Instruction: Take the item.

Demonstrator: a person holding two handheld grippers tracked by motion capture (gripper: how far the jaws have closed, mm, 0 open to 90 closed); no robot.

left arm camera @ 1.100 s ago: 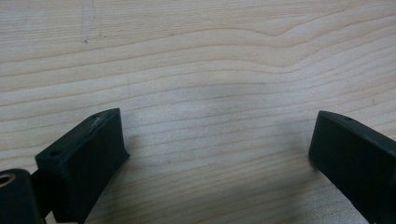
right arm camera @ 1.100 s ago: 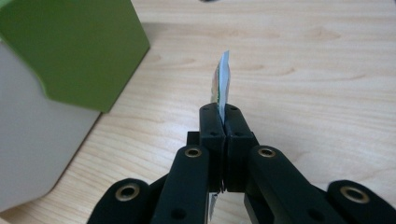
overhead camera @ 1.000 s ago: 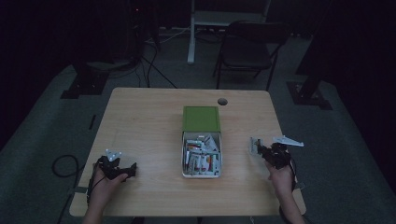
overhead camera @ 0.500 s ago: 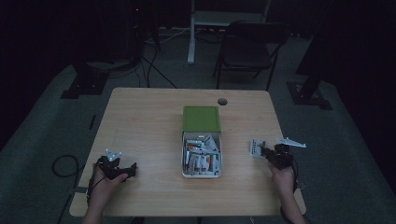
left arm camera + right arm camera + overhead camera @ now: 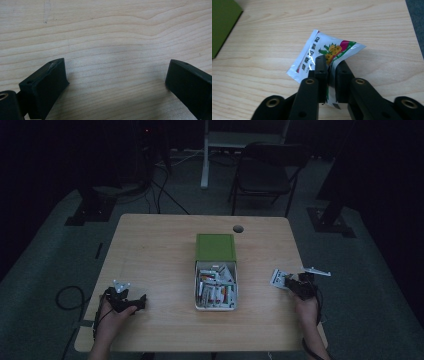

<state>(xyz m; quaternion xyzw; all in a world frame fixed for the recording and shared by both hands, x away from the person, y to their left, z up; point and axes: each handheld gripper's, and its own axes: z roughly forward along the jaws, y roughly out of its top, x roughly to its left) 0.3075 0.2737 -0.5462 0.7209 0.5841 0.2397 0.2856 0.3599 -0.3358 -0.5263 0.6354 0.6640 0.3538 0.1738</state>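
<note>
My right gripper point(image 5: 290, 281) hovers low over the table's right side, right of the box. A white sachet point(image 5: 317, 50) with red and yellow print lies between its jaws, its far end resting on the wood. The jaws have just been opening; in the right gripper view point(image 5: 331, 62) a narrow gap shows around the sachet point(image 5: 277, 277). My left gripper point(image 5: 142, 300) rests at the front left, and its jaws point(image 5: 116, 67) stand wide open over bare wood.
A white box point(image 5: 198, 285) holding several sachets sits mid-table, its green lid point(image 5: 216, 247) slid back. The wooden table point(image 5: 160, 250) has a cable hole point(image 5: 238, 228) near the far edge. A chair point(image 5: 265, 175) stands beyond the table.
My right gripper has sunk a little toward the table with the sachet. The left hand has stayed where it was.
</note>
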